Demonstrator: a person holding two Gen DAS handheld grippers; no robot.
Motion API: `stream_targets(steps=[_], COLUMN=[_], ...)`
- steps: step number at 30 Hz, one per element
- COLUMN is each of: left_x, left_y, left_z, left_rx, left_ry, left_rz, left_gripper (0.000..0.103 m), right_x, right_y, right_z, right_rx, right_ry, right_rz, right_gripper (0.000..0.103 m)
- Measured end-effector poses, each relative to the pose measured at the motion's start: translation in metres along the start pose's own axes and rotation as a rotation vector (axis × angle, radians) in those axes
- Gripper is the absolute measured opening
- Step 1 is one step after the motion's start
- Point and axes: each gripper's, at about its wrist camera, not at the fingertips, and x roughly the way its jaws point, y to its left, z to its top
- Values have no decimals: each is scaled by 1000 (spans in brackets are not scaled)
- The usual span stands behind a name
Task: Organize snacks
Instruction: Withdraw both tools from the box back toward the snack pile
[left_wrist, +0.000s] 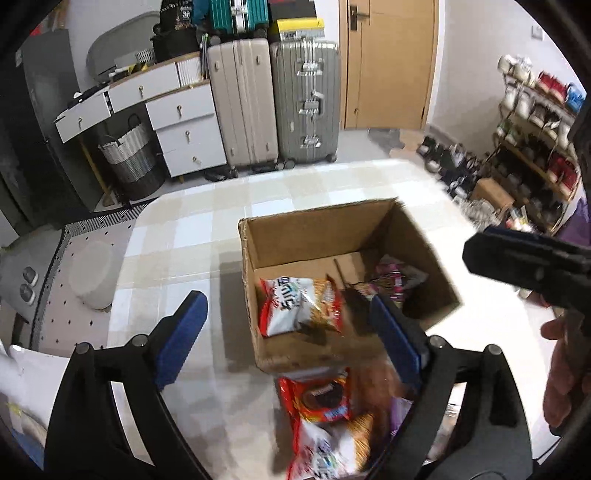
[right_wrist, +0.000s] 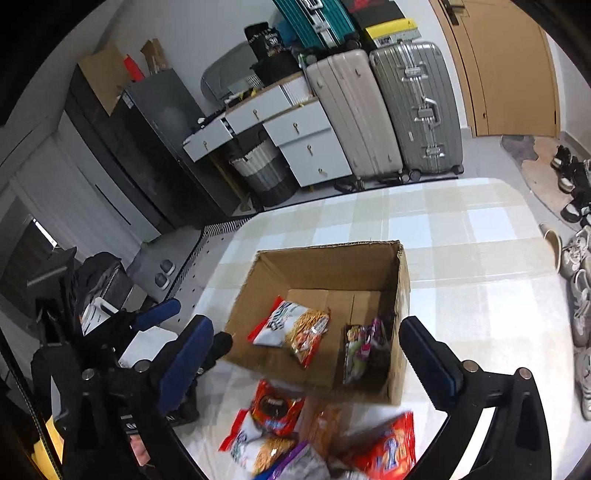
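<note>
An open cardboard box (left_wrist: 306, 236) (right_wrist: 325, 266) stands on the checked table. Inside lie a red-and-white noodle snack bag (left_wrist: 299, 304) (right_wrist: 291, 326) and a purple snack pack (left_wrist: 393, 282) (right_wrist: 364, 345). A pile of loose snack bags (left_wrist: 325, 413) (right_wrist: 306, 435) lies on the table in front of the box. My left gripper (left_wrist: 288, 339) is open and empty, above the box's near wall. My right gripper (right_wrist: 306, 362) is open and empty, above the box's near edge and the pile. The right gripper also shows in the left wrist view (left_wrist: 524, 258), the left gripper in the right wrist view (right_wrist: 155, 317).
Beyond the table (left_wrist: 207, 229) (right_wrist: 461, 229) are two suitcases (left_wrist: 273, 103) (right_wrist: 384, 110), white drawers (left_wrist: 184, 122) and a woven basket (left_wrist: 129, 155). A shoe rack (left_wrist: 535, 140) and shoes on the floor (right_wrist: 576, 258) are at the right.
</note>
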Motion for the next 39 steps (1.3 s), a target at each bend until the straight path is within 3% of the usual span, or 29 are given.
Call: stream_targets(steps=[3, 6, 13, 22, 25, 30, 39], left_x=[-40, -79, -175, -242, -247, -225, -123], left_y=[-4, -7, -6, -2, 3, 9, -15], left_z=[-9, -21, -64, -135, -159, -200, -242], left_rx=[-4, -23, -74, -95, -110, -138, -143], left_ry=[-73, -125, -291, -327, -327, -260, -56], left_rz=[-49, -76, -37, 9, 17, 2, -40], left_gripper=[90, 98, 102, 102, 102, 102, 102], right_x=[-32, -65, -131, -175, -178, -177, -144], right_y=[14, 26, 50, 73, 76, 69, 41], right_z=[-15, -29, -71, -139, -162, -197, -230], right_rx=[-35, -54, -83, -112, -118, -108, -106], right_ry=[-42, -101, -212, -296, -307, -311, -237], right_rz=[-16, -29, -4, -66, -84, -116, -152], right_gripper=[103, 103, 103, 103, 103, 103, 103])
